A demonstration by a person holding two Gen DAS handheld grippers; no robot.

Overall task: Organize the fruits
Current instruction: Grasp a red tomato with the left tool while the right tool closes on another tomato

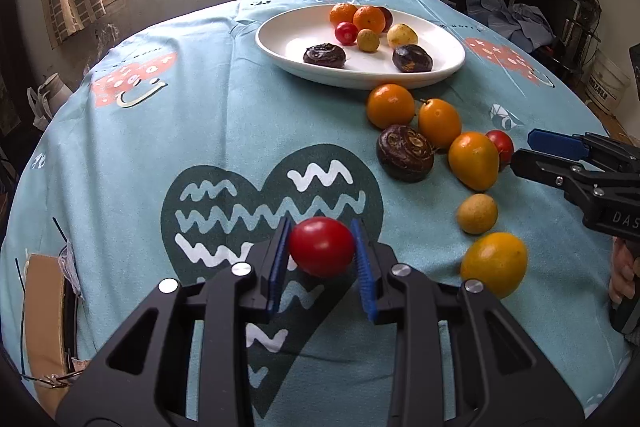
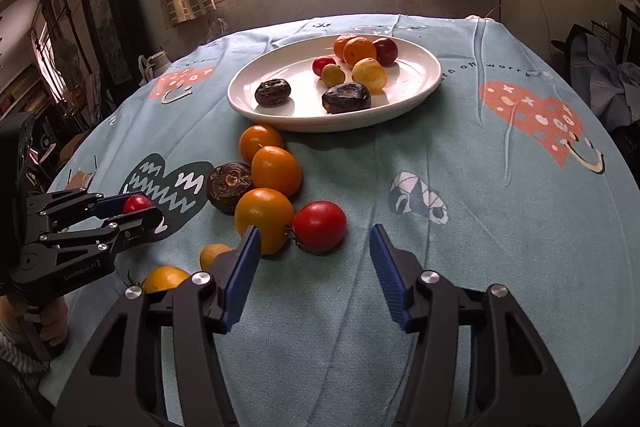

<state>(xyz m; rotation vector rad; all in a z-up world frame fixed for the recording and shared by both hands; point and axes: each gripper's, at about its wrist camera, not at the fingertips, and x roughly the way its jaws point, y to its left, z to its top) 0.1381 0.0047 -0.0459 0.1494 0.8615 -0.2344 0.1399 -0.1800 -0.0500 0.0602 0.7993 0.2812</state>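
My left tool [image 1: 322,247] pinches a cherry tomato [image 1: 322,246] clear of the worktop [image 1: 200,131], ready to carry toward the white plate [image 1: 288,31] at twelve o'clock. My right tool [image 2: 316,251] is spread, a second tomato [image 2: 320,225] just ahead for grabbing.

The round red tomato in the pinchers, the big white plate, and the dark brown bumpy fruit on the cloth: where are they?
Round red tomato [image 1: 322,247]: left wrist view, its front middle.
Big white plate [image 1: 288,35]: left wrist view, bare inside.
Dark brown bumpy fruit [image 1: 405,151]: left wrist view, its top.
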